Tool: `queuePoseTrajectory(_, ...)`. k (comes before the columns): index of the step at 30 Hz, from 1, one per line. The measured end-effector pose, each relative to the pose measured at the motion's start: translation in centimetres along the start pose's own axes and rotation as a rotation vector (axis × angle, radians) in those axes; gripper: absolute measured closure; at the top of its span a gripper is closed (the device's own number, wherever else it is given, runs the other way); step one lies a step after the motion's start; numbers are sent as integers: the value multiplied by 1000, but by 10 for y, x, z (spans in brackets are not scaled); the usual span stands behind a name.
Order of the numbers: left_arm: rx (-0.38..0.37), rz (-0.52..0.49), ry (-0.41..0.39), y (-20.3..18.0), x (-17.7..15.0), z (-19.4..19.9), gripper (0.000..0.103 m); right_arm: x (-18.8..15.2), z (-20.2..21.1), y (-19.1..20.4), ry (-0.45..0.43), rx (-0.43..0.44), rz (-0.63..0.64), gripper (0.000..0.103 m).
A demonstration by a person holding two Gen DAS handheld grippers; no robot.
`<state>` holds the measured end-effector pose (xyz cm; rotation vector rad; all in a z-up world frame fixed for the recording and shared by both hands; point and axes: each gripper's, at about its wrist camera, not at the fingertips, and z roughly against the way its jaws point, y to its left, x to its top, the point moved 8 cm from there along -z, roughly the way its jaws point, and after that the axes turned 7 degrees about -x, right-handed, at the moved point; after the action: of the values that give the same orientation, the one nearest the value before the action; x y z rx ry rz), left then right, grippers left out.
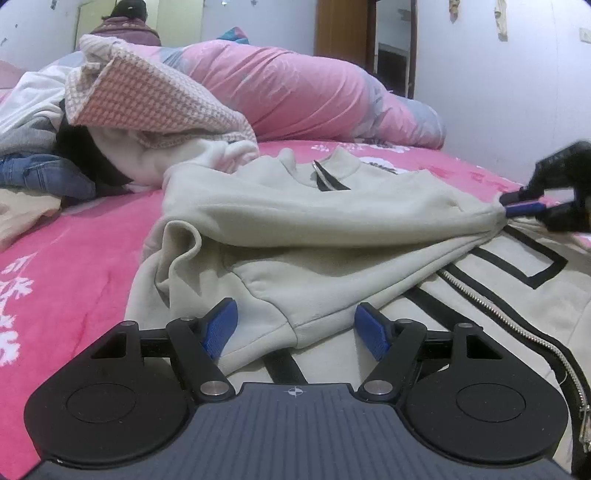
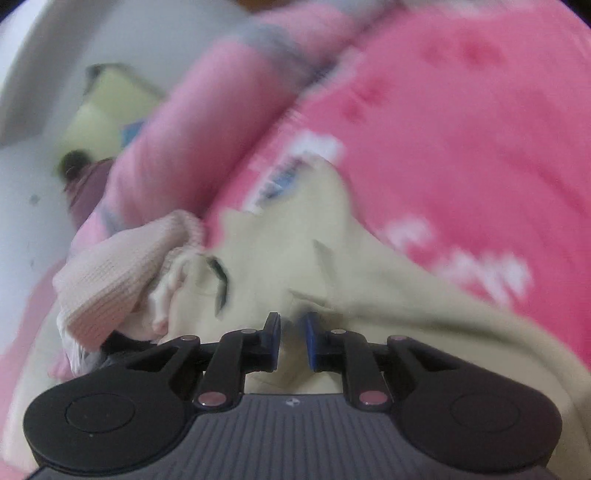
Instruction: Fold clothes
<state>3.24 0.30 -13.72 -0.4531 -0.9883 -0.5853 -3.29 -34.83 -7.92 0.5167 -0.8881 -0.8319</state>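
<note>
A cream zip-up jacket with black stripes and a metal zipper lies on the pink bedspread. My left gripper is open, its blue pads either side of the folded sleeve's cuff, low over the jacket. My right gripper shows at the right edge, shut on a pinch of the jacket's fabric and pulling it taut. In the blurred right wrist view the right gripper has its pads close together on cream fabric.
A pile of other clothes (checked knit, jeans, white items) lies at the back left. A rolled pink quilt runs along the far side. A person sits beyond it. A wall is at right.
</note>
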Motion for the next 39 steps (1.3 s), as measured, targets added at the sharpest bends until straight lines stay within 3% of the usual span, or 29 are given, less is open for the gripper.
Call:
queuePoseTrajectory(2,4,-5,4,-1,0,0,30,-1,-5,-14,22,2,-44,80)
queuePoseTrajectory(4,10,-10,6,-1,0,0,30,5,-2,-5,1,7,-2,61)
queuePoseTrajectory(6,15,-12,7,-2,0,1,30,10,-1,2,-7,-11,39,57)
queuePoseTrajectory(11,48,-26,23,-4,11,11,29,5,-3,0,11,-89,113,56)
queuePoseTrajectory(16,43,-219,-33,-33,41,25,29,-1,-4,-7,36,-85,144,56)
queuePoseTrajectory(20,8,-372,4,-68,60,-3,29,1,-6,-10,45,-81,144,56)
queuePoseTrajectory(23,-49,-424,39,-97,65,-33,29,3,-8,-13,57,-69,132,56)
queuePoseTrajectory(27,-110,-457,59,-128,62,-62,29,3,-9,-12,65,-64,149,56)
queuePoseTrajectory(34,-124,-523,79,-156,58,-98,32,4,-2,-16,75,-33,131,56)
queuePoseTrajectory(38,-154,-461,77,-156,62,-102,51,4,6,-24,76,3,50,56)
queuePoseTrajectory(39,-170,-419,76,-152,64,-101,51,2,10,-26,77,15,30,56)
